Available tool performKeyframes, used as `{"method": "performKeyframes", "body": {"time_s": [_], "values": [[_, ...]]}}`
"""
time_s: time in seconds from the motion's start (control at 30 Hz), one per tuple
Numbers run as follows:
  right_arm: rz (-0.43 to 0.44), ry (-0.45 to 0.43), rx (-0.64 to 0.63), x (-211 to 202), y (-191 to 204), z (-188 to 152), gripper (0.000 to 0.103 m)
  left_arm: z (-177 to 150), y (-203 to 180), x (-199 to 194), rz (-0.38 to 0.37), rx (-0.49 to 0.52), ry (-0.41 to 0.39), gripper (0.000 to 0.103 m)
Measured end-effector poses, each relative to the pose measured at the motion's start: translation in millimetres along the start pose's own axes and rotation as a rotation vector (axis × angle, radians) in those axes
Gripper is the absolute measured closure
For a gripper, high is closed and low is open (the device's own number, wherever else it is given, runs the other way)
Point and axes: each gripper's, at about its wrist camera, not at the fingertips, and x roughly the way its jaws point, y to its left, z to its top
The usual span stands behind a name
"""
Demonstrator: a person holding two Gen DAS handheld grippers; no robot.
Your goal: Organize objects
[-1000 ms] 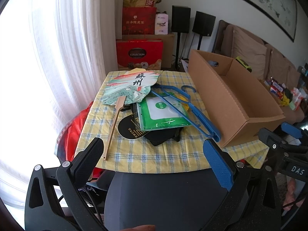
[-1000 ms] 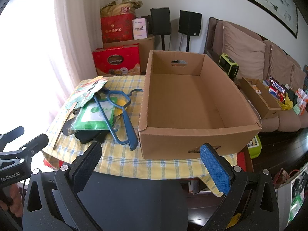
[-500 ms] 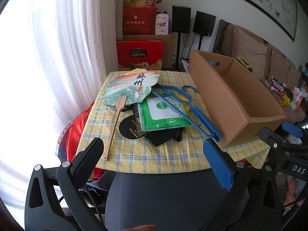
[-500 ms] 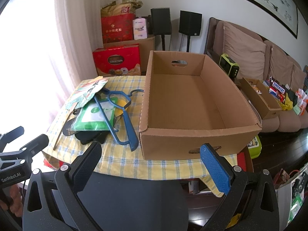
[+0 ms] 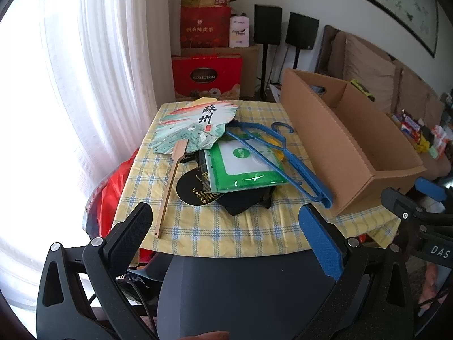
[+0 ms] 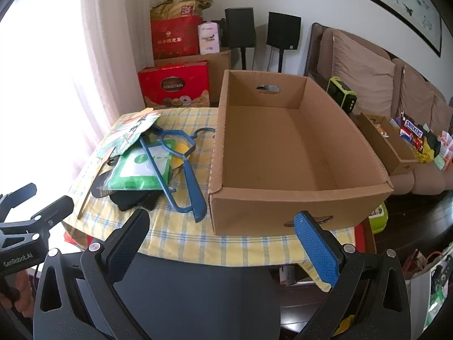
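Note:
An empty cardboard box (image 6: pixel 286 153) (image 5: pixel 334 138) sits on the right of a yellow checked table (image 5: pixel 226 226) (image 6: pixel 232 243). To its left lies a pile: a paper fan (image 5: pixel 195 130) (image 6: pixel 127 133) with a wooden handle, a blue hanger (image 5: pixel 286 161) (image 6: pixel 181 170), a green pouch (image 5: pixel 246 164) (image 6: pixel 138 170), and black items (image 5: pixel 198 189) underneath. My left gripper (image 5: pixel 226 235) hovers open before the table's near edge, facing the pile. My right gripper (image 6: pixel 223 240) hangs open in front of the box's near wall. Both are empty.
Red gift boxes (image 5: pixel 206 76) (image 6: pixel 175 85), speakers (image 6: pixel 240 28) and a white curtain (image 5: pixel 93 70) stand behind the table. A brown sofa (image 6: pixel 368 85) with snacks and a small carton (image 6: pixel 385 144) is on the right. A red bag (image 5: pixel 113 189) hangs off the table's left side.
Both grippers have crept slightly closer to the table; the pile and box have not moved.

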Motion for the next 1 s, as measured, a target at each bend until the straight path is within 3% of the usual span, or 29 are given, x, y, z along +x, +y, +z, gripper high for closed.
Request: {"method": "performKeyframes", "body": {"time_s": [0.57, 0.77, 0.87, 0.93, 1.0], "values": [[0.077, -0.008, -0.048, 13, 0, -6, 0.0, 10, -10, 51, -0.14, -0.043, 0.065, 0.0], [0.078, -0.003, -0.044, 16, -7, -12, 0.0, 14, -19, 77, -0.246, -0.097, 0.127, 0.0], [0.077, -0.001, -0.035, 17, -13, -13, 0.0, 16, -25, 91, -0.278, -0.121, 0.166, 0.003], [0.073, -0.003, -0.03, 17, -15, -14, 0.0, 16, -30, 102, -0.313, -0.141, 0.205, 0.015], [0.067, -0.004, -0.027, 17, -18, -14, 0.001, 16, -34, 111, -0.328, -0.149, 0.237, 0.02]]}}
